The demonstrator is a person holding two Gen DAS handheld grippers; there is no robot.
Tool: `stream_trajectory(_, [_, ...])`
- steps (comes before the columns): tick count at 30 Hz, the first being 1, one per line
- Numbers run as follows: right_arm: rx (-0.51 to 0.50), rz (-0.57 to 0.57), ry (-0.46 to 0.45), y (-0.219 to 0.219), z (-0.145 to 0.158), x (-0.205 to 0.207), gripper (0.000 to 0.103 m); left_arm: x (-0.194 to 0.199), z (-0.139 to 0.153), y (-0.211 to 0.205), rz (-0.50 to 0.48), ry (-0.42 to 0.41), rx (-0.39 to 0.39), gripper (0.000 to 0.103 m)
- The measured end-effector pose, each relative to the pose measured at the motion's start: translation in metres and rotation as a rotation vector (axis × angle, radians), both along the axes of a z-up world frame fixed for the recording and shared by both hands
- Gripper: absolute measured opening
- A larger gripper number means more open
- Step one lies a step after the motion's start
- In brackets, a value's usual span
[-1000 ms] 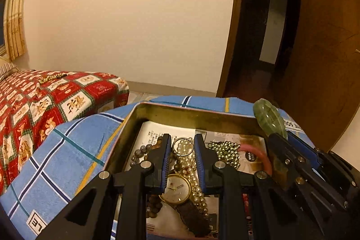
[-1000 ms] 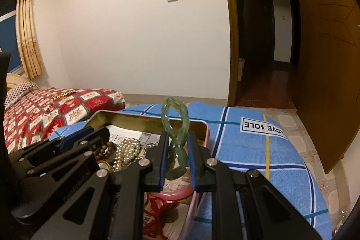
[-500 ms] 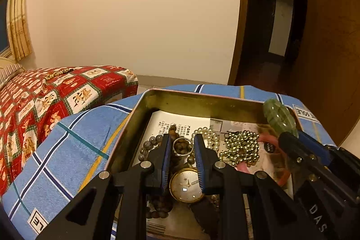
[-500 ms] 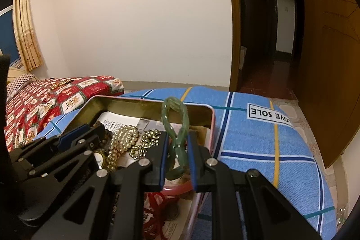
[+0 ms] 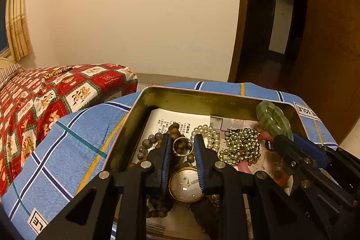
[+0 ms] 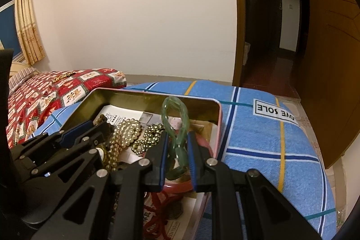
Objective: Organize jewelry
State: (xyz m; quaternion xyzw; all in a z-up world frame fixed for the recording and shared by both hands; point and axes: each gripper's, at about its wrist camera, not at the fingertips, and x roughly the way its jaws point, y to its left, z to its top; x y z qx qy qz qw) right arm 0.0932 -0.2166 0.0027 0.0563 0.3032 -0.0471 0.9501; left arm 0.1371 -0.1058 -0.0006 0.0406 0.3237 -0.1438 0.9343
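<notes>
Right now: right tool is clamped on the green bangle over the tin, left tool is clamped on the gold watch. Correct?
Not quite. The right tool does hold the green bangle over the tin. The left tool is not on the gold watch: in the left wrist view it is closed around a silver ring, with the watch lying below it.

Left gripper (image 5: 181,145) down in the tin (image 5: 202,100), pinching a silver ring (image 5: 182,146)

Gold watch (image 5: 186,186) sits right under the fingers, wooden beads (image 5: 174,131), pearls (image 5: 208,133) and a gold bead chain (image 5: 241,145) piled around it. Right gripper (image 5: 284,142) pokes in holding a green bracelet (image 5: 273,119).
</notes>
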Motion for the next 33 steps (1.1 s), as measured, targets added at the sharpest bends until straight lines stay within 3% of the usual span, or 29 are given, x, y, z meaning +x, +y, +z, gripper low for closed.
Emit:
stream_trajectory(12, [0.027,0.025,-0.004,-0.001,0.000,-0.001,0.020,0.001,-0.001,0.001,-0.006,0.003,0.001,0.021])
stream_trajectory(18, [0.083,0.043,-0.031,-0.008,0.001,-0.005,0.032,0.001,-0.002,-0.001,-0.003,0.007,0.013,0.023])
stream_trajectory(19, [0.104,0.049,-0.038,-0.010,0.001,-0.006,0.033,0.001,-0.002,-0.002,-0.005,0.010,0.014,0.026])
stream_trajectory(23, [0.125,0.017,-0.077,-0.014,0.004,-0.015,0.038,0.002,-0.003,0.000,0.020,0.020,0.004,0.076])
stream_trajectory(24, [0.138,0.003,-0.094,-0.018,0.005,-0.018,0.040,0.001,-0.002,0.001,0.026,0.016,0.001,0.081])
stream_trajectory(25, [0.167,0.006,-0.125,-0.022,0.007,-0.022,0.051,-0.001,-0.001,0.001,0.027,0.005,-0.006,0.081])
stream_trajectory(26, [0.179,-0.001,-0.149,-0.024,0.010,-0.026,0.077,-0.004,0.001,0.002,0.023,-0.005,-0.014,0.081])
stream_trajectory(28, [0.150,-0.065,-0.208,-0.025,0.014,-0.036,0.101,-0.007,0.002,0.002,0.020,-0.020,-0.020,0.081])
stream_trajectory(30, [0.138,-0.088,-0.266,-0.026,0.019,-0.045,0.102,-0.010,0.003,0.002,0.029,-0.031,-0.015,0.081])
stream_trajectory(33, [0.119,-0.121,-0.270,-0.025,0.019,-0.048,0.102,-0.019,0.006,0.007,0.040,-0.061,-0.020,0.081])
